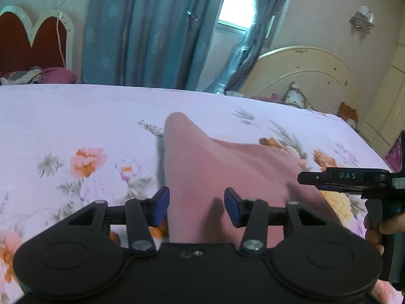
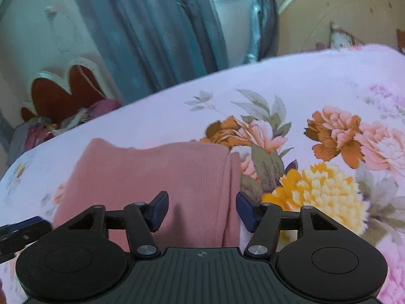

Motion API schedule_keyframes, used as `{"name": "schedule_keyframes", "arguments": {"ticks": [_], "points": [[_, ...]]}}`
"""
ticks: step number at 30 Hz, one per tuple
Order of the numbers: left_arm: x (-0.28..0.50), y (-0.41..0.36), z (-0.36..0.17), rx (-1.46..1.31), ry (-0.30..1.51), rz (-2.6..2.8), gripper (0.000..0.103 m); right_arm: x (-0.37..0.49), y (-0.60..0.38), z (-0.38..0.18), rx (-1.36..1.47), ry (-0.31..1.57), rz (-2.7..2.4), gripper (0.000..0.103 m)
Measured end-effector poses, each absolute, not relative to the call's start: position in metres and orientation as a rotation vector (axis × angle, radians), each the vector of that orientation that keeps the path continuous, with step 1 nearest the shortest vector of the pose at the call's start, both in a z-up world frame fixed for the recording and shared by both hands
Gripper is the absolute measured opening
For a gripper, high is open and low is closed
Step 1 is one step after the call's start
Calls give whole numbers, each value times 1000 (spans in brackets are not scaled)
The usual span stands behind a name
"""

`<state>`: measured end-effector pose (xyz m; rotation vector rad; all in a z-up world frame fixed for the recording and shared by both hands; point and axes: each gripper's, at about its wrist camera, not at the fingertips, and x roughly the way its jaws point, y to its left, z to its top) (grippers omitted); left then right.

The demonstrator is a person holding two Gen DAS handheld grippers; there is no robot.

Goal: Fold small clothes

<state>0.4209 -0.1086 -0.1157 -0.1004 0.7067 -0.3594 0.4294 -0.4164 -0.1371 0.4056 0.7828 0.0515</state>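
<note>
A pink ribbed garment [image 1: 202, 162] lies on the floral bed sheet [image 1: 76, 116], one corner reaching toward the far side. My left gripper [image 1: 197, 206] hovers over its near part, open, its blue pads [image 1: 160, 209] apart and clear of the cloth. In the right wrist view the garment [image 2: 152, 172] shows a doubled edge along its right side. My right gripper [image 2: 202, 211] is open above that edge, with nothing pressed between its pads. Each gripper shows in the other's view: the right gripper [image 1: 307, 179] from the side and the left gripper [image 2: 22, 225] at the frame's left edge.
The floral sheet [image 2: 316, 88] covers a wide bed whose far edge runs in front of blue curtains [image 1: 141, 30]. A cream headboard [image 1: 303, 76] stands at the right, a red and white one [image 1: 35, 35] at the left. A person's hand [image 1: 379, 225] holds the right gripper's handle.
</note>
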Motion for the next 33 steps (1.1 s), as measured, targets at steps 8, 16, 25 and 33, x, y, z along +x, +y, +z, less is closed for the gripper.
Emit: {"name": "schedule_keyframes", "arguments": {"ticks": [8,16,25,33], "points": [[468,-110,-131,-153,737,-322,48,457,-414,-151,370,796,54,10],[483,-121,-144,-134,749,-319,51,443,-414,-162,237,757,-30,8],[503,-124,-134,-164,709,-280,47,448,-403,-112,246,649,-5,8],[512,-133,-157,-160,745,-264,49,475,-386,-165,162,712,-67,7]]}}
